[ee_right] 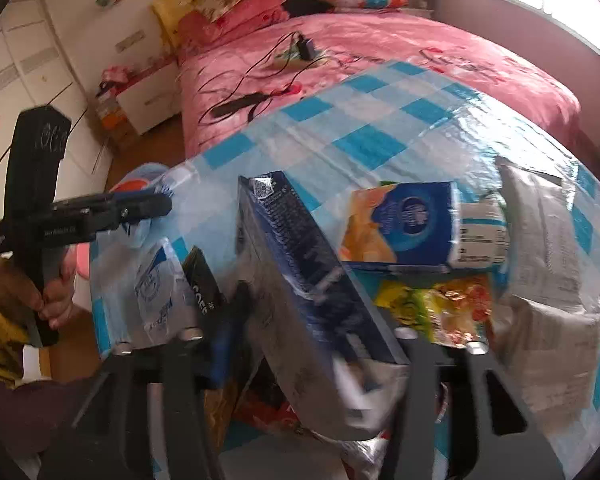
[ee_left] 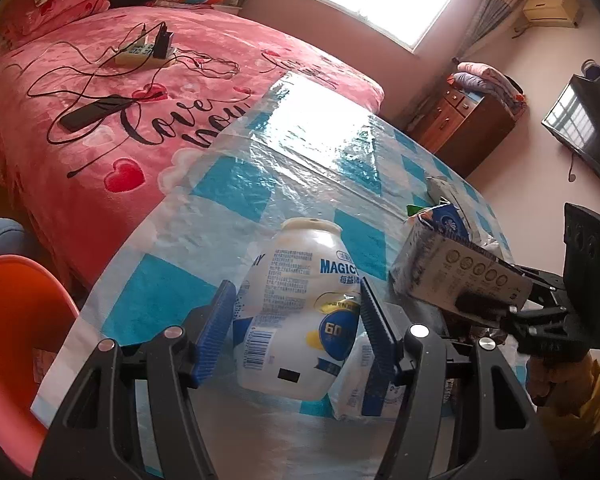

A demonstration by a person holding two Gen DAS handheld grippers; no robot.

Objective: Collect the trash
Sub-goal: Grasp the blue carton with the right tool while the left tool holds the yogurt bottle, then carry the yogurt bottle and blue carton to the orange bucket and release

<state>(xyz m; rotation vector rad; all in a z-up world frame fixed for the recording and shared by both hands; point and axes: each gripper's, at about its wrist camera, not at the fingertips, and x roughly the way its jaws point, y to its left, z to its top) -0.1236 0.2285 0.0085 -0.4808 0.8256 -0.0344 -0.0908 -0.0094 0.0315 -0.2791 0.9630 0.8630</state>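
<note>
Meanwhile, left gripper [ee_left: 296, 320] straddles the bottle [ee_left: 300, 312]; right gripper [ee_right: 312, 344] clamps the carton [ee_right: 308, 296].

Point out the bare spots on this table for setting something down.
Free: the blue-and-white checked plastic tablecloth beyond the white Magic bottle, toward the pink bed. Crowded: the near right corner, around the blue-and-orange carton and colourful snack wrapper.

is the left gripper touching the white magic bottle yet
Apart. The left wrist view shows the white bottle standing between the open left gripper fingers, with tablecloth visible in the gap beside each blue pad.
</note>
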